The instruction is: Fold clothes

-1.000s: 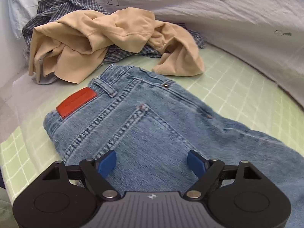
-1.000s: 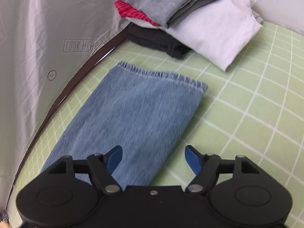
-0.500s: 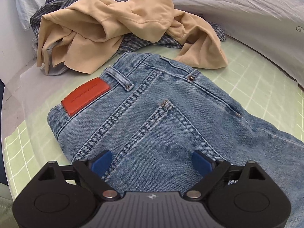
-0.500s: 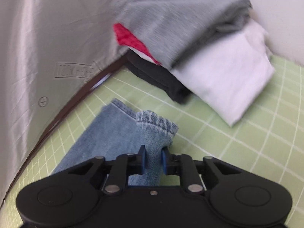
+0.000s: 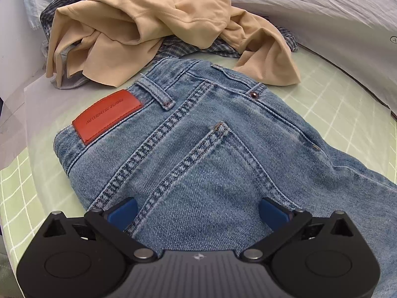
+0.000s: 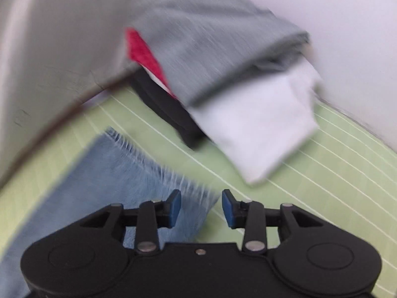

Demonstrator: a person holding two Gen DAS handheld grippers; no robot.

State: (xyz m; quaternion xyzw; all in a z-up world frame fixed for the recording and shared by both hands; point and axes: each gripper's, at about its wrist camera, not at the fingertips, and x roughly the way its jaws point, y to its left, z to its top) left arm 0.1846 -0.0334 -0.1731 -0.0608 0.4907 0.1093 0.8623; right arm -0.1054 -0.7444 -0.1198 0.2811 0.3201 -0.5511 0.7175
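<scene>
Blue jeans point(image 5: 223, 149) lie flat on a green gridded mat point(image 5: 335, 99), back side up, with a red patch point(image 5: 106, 116) at the waistband. My left gripper point(image 5: 197, 213) hangs just over the back pocket, its jaws opening wide, the denim beneath them and not pinched. In the blurred right wrist view the frayed leg hem of the jeans point(image 6: 99, 186) lies flat on the mat point(image 6: 322, 173). My right gripper point(image 6: 201, 207) is over the hem's right corner, jaws opening, pads clear of the cloth.
A crumpled beige garment point(image 5: 148, 24) lies on a checked shirt point(image 5: 173, 49) beyond the waistband. A stack of folded clothes, grey point(image 6: 211, 37) over white point(image 6: 260, 124), red and dark, sits beyond the hem. A white sheet point(image 5: 322, 12) borders the mat.
The right gripper pinched the leg hem and lifted it, then let go; the hem lies flat again and the jaws have parted. The left jaws have widened over the pocket.
</scene>
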